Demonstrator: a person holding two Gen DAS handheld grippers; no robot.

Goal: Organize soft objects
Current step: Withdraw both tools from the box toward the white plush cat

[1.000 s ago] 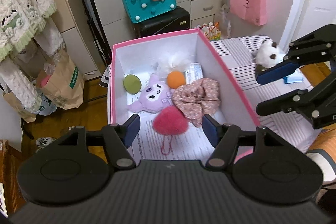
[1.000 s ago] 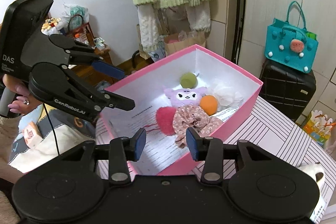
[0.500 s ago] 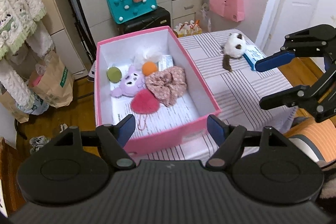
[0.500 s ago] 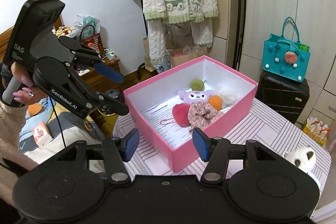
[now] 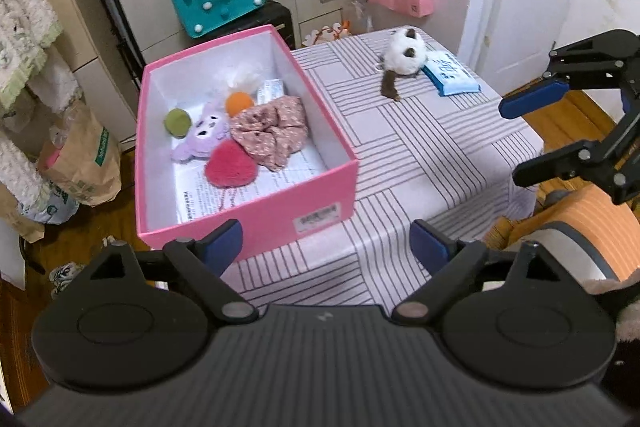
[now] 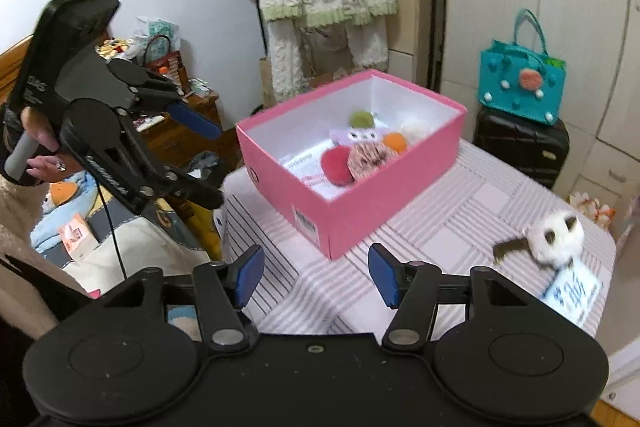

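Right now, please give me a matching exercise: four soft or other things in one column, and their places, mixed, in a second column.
Things:
1. red pompom
2. white cat plush
3. teal bag
4. blue tissue pack

Places:
A. on the black suitcase
B. inside the pink box
C. on the striped table, touching the plush
D. on the table, outside the box

Pairs: 1-B, 2-D, 3-A, 4-C

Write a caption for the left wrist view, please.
Open left hand-held gripper faces a pink box of soft toys; a white plush lies outside.
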